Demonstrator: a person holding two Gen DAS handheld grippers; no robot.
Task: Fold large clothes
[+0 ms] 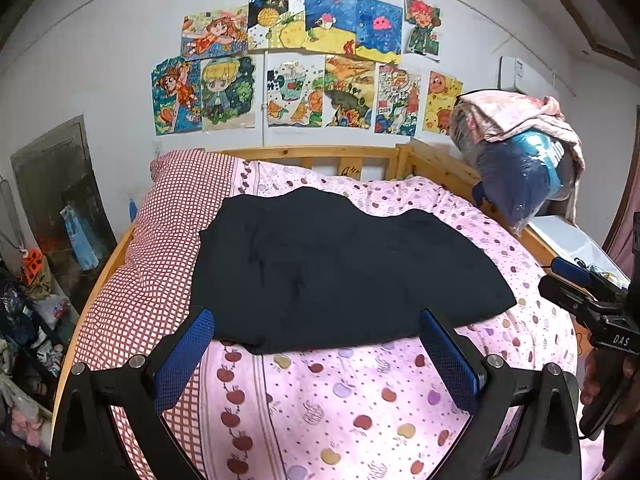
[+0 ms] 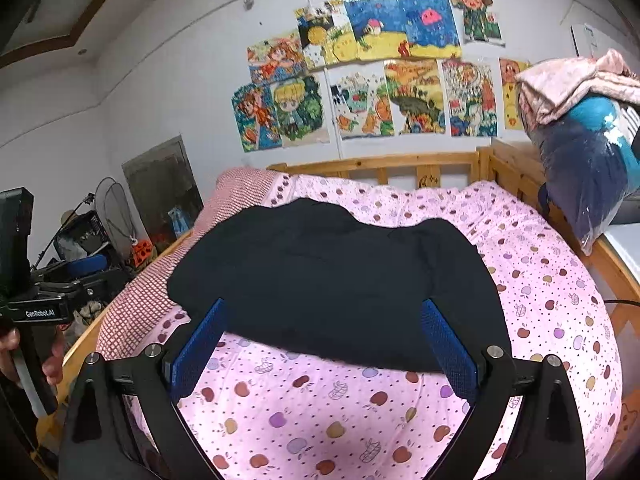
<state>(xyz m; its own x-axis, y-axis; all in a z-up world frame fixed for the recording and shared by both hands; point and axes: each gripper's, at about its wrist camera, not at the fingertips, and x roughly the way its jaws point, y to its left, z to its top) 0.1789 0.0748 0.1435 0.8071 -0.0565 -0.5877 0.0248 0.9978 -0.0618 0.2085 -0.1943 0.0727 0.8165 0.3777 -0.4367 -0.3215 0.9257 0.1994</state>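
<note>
My left gripper [image 1: 316, 344] and right gripper [image 2: 320, 340] both gape wide, holding nothing, hovering above the apple-print sheet [image 1: 340, 400]. Just beyond their tips lies the black garment [image 1: 336, 264], spread flat mid-bed, its left edge overlapping the red-checked pillow [image 1: 172, 232].

Matt black cloth garment [image 1: 340, 268], pink apple-print cotton bedsheet [image 1: 360, 408], smooth pale wooden bed frame [image 1: 320, 156], glossy clear plastic bag [image 1: 520, 176], blue textured rubbery finger pads [image 1: 184, 360]

The garment's [image 1: 340, 264] folds were lost in its blackness. Beside the bed [image 1: 424, 164], the floor clutter [image 1: 28, 320] was too jumbled to identify.
</note>
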